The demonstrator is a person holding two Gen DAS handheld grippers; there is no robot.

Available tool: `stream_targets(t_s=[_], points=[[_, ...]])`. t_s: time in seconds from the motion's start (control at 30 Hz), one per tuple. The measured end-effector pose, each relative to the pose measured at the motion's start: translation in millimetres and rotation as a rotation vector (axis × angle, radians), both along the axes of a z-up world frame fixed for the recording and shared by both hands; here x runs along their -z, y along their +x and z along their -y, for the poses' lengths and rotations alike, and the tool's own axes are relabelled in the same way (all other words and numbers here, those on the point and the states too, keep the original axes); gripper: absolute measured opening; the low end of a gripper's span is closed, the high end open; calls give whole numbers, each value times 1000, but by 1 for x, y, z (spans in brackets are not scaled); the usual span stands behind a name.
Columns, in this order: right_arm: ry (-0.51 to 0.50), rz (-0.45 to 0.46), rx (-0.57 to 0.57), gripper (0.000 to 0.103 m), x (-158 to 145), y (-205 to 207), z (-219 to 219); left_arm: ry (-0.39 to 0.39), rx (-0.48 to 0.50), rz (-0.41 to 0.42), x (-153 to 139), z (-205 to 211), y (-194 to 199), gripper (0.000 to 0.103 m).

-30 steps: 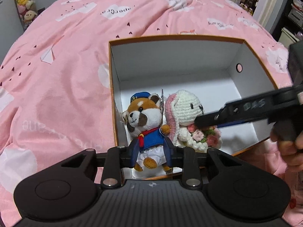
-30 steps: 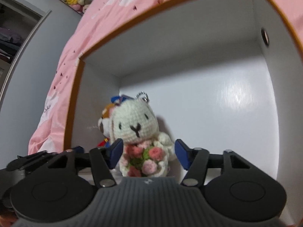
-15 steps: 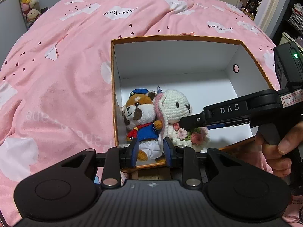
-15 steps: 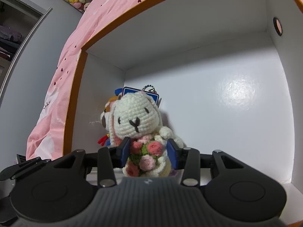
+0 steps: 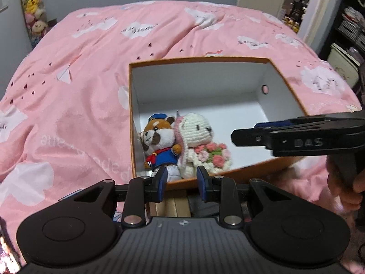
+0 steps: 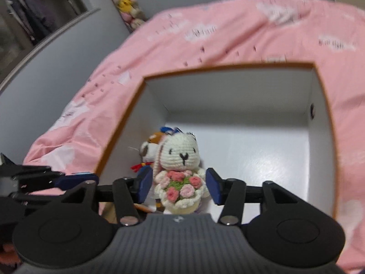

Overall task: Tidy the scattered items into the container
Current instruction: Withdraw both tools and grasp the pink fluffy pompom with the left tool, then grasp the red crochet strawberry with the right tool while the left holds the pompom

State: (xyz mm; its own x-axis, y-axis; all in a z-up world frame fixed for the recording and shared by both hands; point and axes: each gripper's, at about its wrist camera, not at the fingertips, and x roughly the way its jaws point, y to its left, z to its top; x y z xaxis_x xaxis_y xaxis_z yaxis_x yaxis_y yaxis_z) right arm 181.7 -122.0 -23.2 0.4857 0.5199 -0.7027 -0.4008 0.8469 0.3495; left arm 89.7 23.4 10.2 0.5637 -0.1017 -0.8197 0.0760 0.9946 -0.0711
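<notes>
light: dim indoor | right view: motion-blurred | edges: fisheye-bent

The left wrist camera looks steeply down from just beyond the near rim of the box (image 5: 228,175), over the pink bed (image 5: 68,91). The right wrist camera looks down into the box from its near edge, closer in. Both share the box interior and the two plush toys at its near left.

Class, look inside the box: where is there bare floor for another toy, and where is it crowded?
Free: the box floor right of the crochet rabbit, up to the far wall and the wall with the round hole. Crowded: the near left corner, where the red panda plush and rabbit sit touching.
</notes>
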Motion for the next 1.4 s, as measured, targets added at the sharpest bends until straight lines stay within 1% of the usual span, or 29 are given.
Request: stream_targets(t_s=[0.07,0.1,0.17,0.2,0.27,0.4,0.47,0.53,0.63,0.73,0.9,1.0,1.1,1.17,1.3,1.4], points=[[23,28,-10,58,-11,-15,11,9,17,16,-9,3,-11,34],[34,38,-15,59,-15,-22,19,8,27,23,-12,3,-16,37],[62,64,-25,61,-22,-36,28,3,45,29,-19,4,-27,48],[67,73,-30,62,-25,-45,33,-3,55,30,-22,4,-33,57],[52,94,-31,62,-28,-59,40,-11,82,27,-26,5,-44,58],[-56,140,-10,62,-25,-80,50,-19,125,-12,-26,7,-66,60],[-103,141,8,62,-19,-87,54,-31,145,-42,-23,8,-78,62],[-127,130,23,62,-11,-91,59,-49,159,-70,-19,10,-88,65],[-132,111,41,62,-4,-96,65,-78,147,-102,-10,11,-96,69],[-129,90,51,62,1,-101,69,-99,132,-142,4,12,-98,69],[-145,76,61,62,7,-106,72,-66,96,-192,26,17,-98,69],[-153,70,66,62,10,-107,72,-45,82,-195,32,21,-99,69],[-154,63,67,62,12,-109,72,-47,48,-202,38,19,-97,68],[-154,60,68,62,13,-109,72,-37,39,-210,42,19,-96,65],[-156,50,70,62,16,-108,72,-17,47,-200,47,22,-97,54],[-170,33,69,62,20,-106,70,-22,44,-185,46,20,-98,51]])
